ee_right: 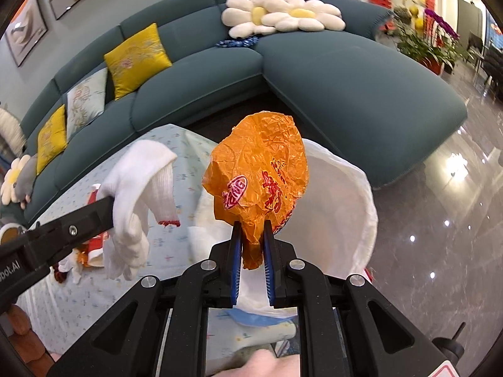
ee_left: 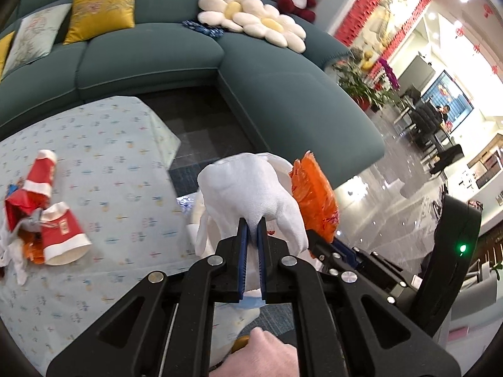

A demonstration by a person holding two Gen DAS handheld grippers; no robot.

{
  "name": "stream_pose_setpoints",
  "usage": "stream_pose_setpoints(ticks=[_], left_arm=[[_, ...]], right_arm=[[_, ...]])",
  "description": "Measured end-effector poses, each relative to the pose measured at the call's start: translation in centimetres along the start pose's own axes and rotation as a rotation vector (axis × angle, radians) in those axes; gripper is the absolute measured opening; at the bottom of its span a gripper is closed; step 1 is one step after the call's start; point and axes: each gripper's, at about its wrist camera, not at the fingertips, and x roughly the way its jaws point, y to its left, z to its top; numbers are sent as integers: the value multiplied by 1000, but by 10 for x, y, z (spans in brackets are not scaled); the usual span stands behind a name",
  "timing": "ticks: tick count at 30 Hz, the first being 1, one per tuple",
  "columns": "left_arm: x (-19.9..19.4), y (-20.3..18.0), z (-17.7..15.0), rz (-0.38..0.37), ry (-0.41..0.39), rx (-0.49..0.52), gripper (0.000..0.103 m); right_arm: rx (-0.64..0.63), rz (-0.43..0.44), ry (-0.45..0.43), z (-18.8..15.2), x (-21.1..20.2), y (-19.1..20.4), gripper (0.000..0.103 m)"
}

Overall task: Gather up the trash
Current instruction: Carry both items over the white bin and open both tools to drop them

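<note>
My left gripper [ee_left: 253, 221] is shut on a white glove [ee_left: 254, 188] and holds it in the air past the table's edge; the glove also shows in the right wrist view [ee_right: 138, 188], hanging from the left fingers. My right gripper [ee_right: 253, 224] is shut on a crumpled orange wrapper [ee_right: 261, 169], also in the left wrist view [ee_left: 314, 194]. It hangs over the open mouth of a white bag [ee_right: 339, 194]. Crushed red and white paper cups [ee_left: 59, 232] and scraps lie on the table at the left.
The table carries a light blue patterned cloth [ee_left: 110, 163]. A teal sectional sofa [ee_left: 157, 53] with yellow cushions, flower pillows and a red plush bear curves behind it. Glossy marble floor [ee_right: 440, 220] lies to the right, with plants and chairs beyond.
</note>
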Motion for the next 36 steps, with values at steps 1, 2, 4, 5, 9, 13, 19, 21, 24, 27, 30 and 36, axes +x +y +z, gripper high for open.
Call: stream_pose_setpoints(ticks=[1,2,4,5,9,13,19,21,24,27,30,36], left_arm=[[5,-4,1,-7,6,4,6],[9,-7,2,-11,11,6,7],[14,-13,2,-19,13,5,9],[16,-14,3,-17,13,-1,18],[16,-11,4,7,-11,-37,51],[13,-3,3,21,-10,-60,52],[-3,21,-4,55,-27,-110,52],[-12,30,-7,70,-35,-124,52],[-25,45,-13,91,-48,-143,52],[-39,62,-20,115,-64,-162,52],[-53,81,-27,135,-76,-195,53],[-80,124,-46,186,-100,-263,59]], right_arm=[[5,-2,3,0,2,-5,13],[10,-3,5,0,4,-8,15],[21,-22,0,0,5,-14,26],[27,-26,-4,1,6,-16,30],[49,-43,-22,3,5,-24,45],[46,-44,-24,3,4,-23,46],[29,-35,-31,-1,-6,-7,52],[15,-26,-34,-3,-9,3,52],[-10,-15,-33,-8,-14,21,54],[-37,-4,-27,-12,-17,38,55],[-73,16,-17,-20,-20,60,55],[-134,40,0,-32,-23,100,55]])
